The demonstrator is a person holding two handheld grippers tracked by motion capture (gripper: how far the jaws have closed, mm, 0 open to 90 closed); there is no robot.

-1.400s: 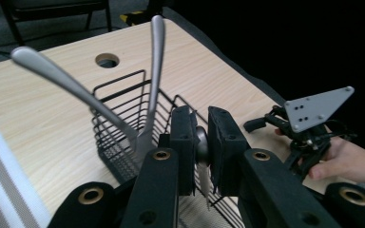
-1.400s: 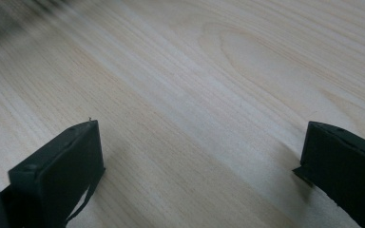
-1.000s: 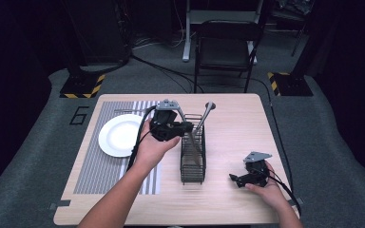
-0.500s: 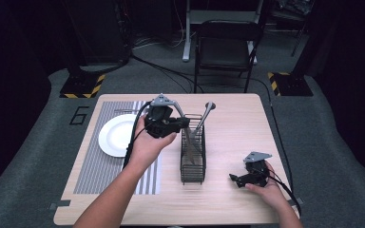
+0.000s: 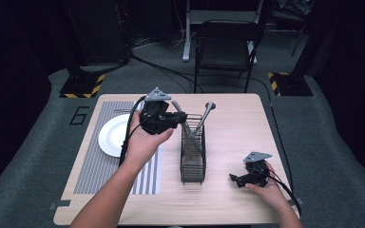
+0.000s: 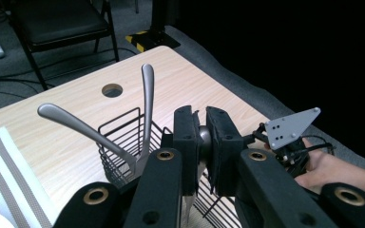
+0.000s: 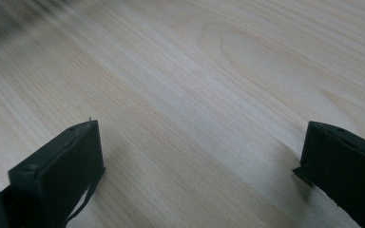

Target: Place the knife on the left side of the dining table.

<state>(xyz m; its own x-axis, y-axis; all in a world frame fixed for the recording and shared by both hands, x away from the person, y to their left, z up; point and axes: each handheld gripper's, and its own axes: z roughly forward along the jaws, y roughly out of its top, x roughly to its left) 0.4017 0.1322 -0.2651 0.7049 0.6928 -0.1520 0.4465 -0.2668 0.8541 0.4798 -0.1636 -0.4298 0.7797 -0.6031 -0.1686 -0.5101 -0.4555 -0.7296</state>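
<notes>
My left gripper (image 6: 202, 147) is clamped on a piece of cutlery (image 6: 204, 142); its rounded metal end sits squeezed between the two pads, and the rest of it hangs hidden below the jaws, so I cannot tell whether it is a spoon, a fork or a knife. I hold it above the near end of the wire basket (image 5: 193, 152), pointing down, which I judge is the attitude needed to drop it in upright beside the two pieces already there: one handle (image 6: 73, 122) leans left, the other (image 6: 147, 102) stands nearly straight, both resting against the wires. The white plate (image 5: 111, 135) lies on the striped mat (image 5: 97, 161) to the left of the basket, bare. My right gripper (image 5: 247, 176) rests low on the table (image 7: 180, 76) near the right edge, jaws spread wide with nothing between them, kept well apart from the basket so it does not obstruct the left hand (image 5: 145, 142).
</notes>
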